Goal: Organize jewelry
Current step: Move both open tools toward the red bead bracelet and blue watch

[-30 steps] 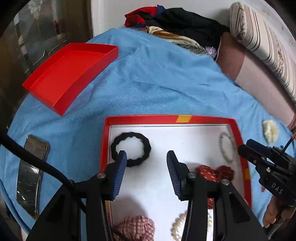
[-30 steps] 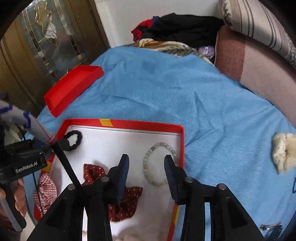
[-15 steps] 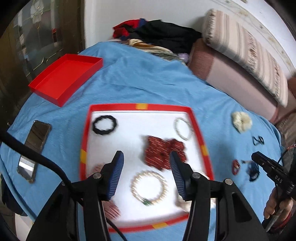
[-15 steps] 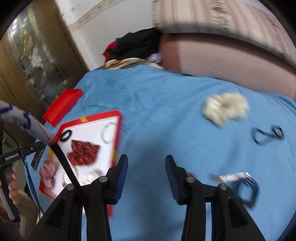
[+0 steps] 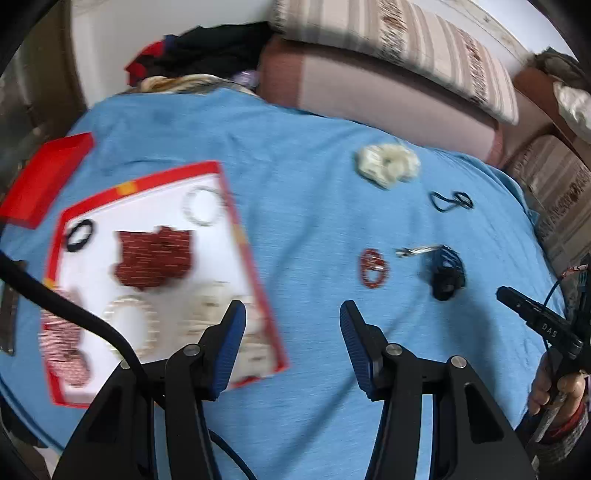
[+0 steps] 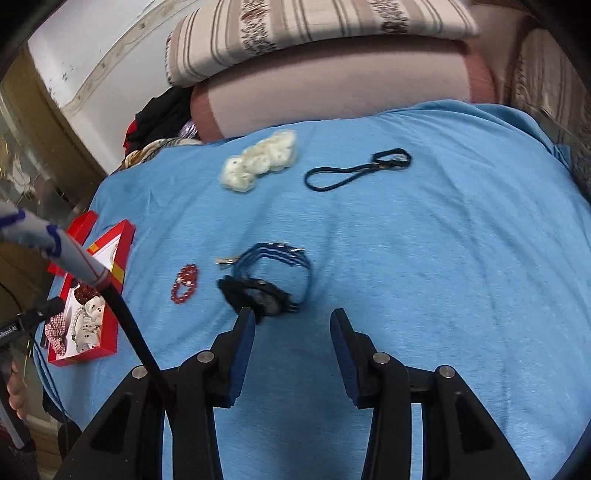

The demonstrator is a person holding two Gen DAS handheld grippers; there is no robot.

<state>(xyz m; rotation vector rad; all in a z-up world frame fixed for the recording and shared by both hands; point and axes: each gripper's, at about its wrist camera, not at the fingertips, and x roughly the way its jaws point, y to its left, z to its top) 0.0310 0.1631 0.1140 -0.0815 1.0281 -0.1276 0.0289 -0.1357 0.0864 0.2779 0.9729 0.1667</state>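
Note:
A red-rimmed white tray lies on the blue cloth at the left and holds a black ring, a dark red patterned piece, bead bracelets and a checked scrunchie; it also shows in the right wrist view. Loose on the cloth are a red bead bracelet, a blue-and-black band piece, a silver clip, a black cord and a cream scrunchie. My left gripper is open and empty beside the tray's right rim. My right gripper is open and empty, just short of the blue-and-black piece.
A second red tray lies at the far left. A sofa with striped cushions runs along the far edge of the cloth. A pile of clothes sits at the back left. The other gripper's body is at the right edge.
Both grippers have swung to the right, away from the tray and over the loose items on the cloth. The jaws stay open and empty.

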